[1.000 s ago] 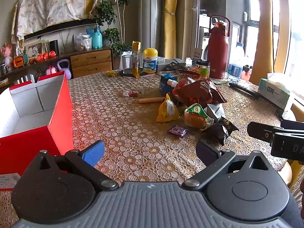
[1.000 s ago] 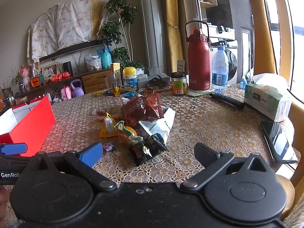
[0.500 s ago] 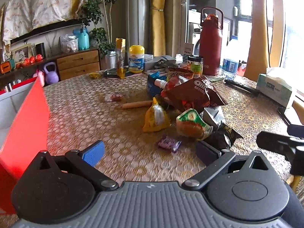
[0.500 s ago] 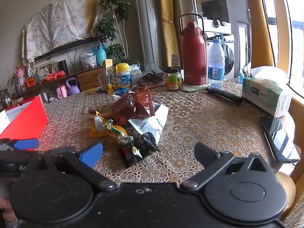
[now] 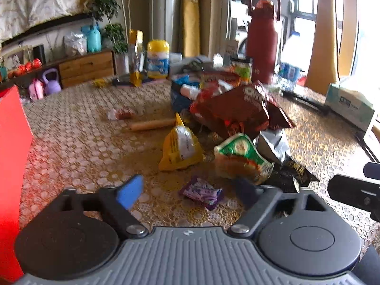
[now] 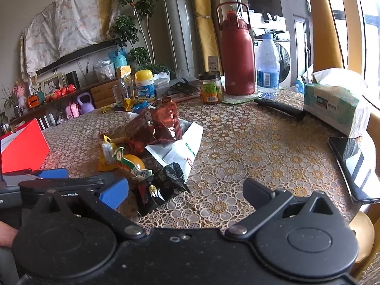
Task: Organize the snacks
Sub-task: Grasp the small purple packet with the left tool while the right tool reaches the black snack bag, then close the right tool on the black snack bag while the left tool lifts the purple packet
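Observation:
A heap of snack packets lies mid-table: a brown chip bag (image 5: 237, 111), a yellow packet (image 5: 180, 147), a green-and-orange packet (image 5: 242, 159), a black packet (image 5: 294, 173) and a small purple candy packet (image 5: 201, 192). My left gripper (image 5: 190, 190) is open and empty, its jaws on either side of the purple packet just above the table. My right gripper (image 6: 187, 192) is open and empty, close to the black packet (image 6: 159, 187), with the brown bag (image 6: 154, 125) and a white bag (image 6: 180, 149) beyond. The red box (image 5: 11, 166) stands at the left.
A red flask (image 6: 237, 54), water bottle (image 6: 267, 66), jar (image 6: 211, 87), tissue box (image 6: 334, 104), black rod (image 6: 280, 108) and phone (image 6: 353, 163) stand to the right. A yellow-lidded tub (image 5: 158, 59) and a wooden stick (image 5: 152, 124) lie further back.
My left gripper has swung right, away from the red box, and moved in over the purple packet. My right gripper has edged forward towards the black packet. Both stayed open.

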`<state>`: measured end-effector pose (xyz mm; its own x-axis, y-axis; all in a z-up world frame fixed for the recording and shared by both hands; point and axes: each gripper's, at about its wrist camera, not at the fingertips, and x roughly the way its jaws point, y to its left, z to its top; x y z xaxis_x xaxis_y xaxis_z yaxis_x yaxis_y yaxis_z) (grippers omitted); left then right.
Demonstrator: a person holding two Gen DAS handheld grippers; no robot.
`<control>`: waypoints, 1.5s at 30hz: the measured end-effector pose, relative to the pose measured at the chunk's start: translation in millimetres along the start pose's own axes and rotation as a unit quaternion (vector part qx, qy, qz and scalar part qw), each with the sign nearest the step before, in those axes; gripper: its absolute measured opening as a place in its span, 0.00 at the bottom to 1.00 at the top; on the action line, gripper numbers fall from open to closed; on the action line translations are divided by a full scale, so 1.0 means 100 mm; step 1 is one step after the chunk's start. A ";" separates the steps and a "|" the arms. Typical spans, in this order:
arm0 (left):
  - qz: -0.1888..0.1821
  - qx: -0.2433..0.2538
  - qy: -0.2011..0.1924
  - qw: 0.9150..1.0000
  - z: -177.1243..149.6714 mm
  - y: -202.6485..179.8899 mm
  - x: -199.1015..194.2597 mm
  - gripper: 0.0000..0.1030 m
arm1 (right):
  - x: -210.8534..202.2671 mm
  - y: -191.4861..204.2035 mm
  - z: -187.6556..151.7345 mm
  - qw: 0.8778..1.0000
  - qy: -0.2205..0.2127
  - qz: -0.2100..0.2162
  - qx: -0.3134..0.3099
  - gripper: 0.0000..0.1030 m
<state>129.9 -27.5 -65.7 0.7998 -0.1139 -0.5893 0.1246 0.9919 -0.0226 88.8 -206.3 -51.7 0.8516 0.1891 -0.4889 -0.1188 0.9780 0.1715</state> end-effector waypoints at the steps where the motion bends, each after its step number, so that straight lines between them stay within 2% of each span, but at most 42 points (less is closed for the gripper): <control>1: -0.003 -0.001 0.007 1.000 0.00 0.00 0.03 0.67 | 0.02 0.00 0.00 1.000 0.002 0.003 0.001 1.00; 2: -0.005 -0.003 0.013 1.000 -0.01 0.01 0.06 0.60 | 0.04 0.00 0.00 1.000 0.005 0.006 0.002 1.00; 6: -0.008 0.000 0.013 1.000 -0.02 0.00 0.10 0.54 | 0.12 0.05 0.01 1.000 0.008 0.018 -0.001 1.00; 10: -0.010 -0.002 0.008 1.000 -0.02 0.01 0.11 0.39 | 0.20 0.08 0.02 1.000 0.009 0.023 -0.002 1.00; 17: -0.009 -0.004 0.003 1.000 -0.05 0.05 0.09 0.26 | 0.34 0.07 0.05 0.999 0.014 0.029 -0.003 0.99; 20: -0.010 -0.004 0.002 1.000 -0.06 0.06 0.06 0.22 | 0.40 0.09 0.05 0.999 0.017 0.032 -0.007 0.94; 22: -0.010 -0.004 0.001 1.000 -0.06 0.07 0.05 0.22 | 0.43 0.12 0.05 0.999 0.020 0.035 -0.015 0.88; 30: -0.008 -0.009 -0.008 1.000 -0.08 0.12 -0.04 0.21 | 0.55 0.21 0.03 0.998 0.027 0.036 -0.034 0.85; 32: -0.008 -0.011 -0.009 1.000 -0.08 0.12 -0.07 0.21 | 0.59 0.22 0.02 0.998 0.031 0.034 -0.037 0.81; 34: -0.008 -0.013 -0.012 1.000 -0.07 0.14 -0.10 0.21 | 0.63 0.24 0.00 0.998 0.039 0.032 -0.041 0.69; 35: -0.007 -0.014 -0.013 1.000 -0.07 0.14 -0.12 0.21 | 0.64 0.25 -0.01 0.998 0.042 0.034 -0.040 0.68; 39: -0.001 -0.017 -0.020 1.000 -0.07 0.17 -0.20 0.21 | 0.60 0.26 -0.02 0.998 0.035 0.035 -0.036 0.59; 41: 0.002 -0.020 -0.023 1.000 -0.07 0.19 -0.25 0.21 | 0.56 0.26 -0.02 0.999 0.026 0.032 -0.034 0.49; 45: 0.005 -0.025 -0.030 0.999 -0.06 0.22 -0.37 0.21 | 0.54 0.23 -0.02 0.999 0.028 0.033 -0.026 0.47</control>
<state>99.4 -0.8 -48.8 0.8352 -0.1055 -0.5397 0.0877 0.9944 -0.0587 131.3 -173.8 -75.6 0.8116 0.2563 -0.5250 -0.2006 0.9663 0.1616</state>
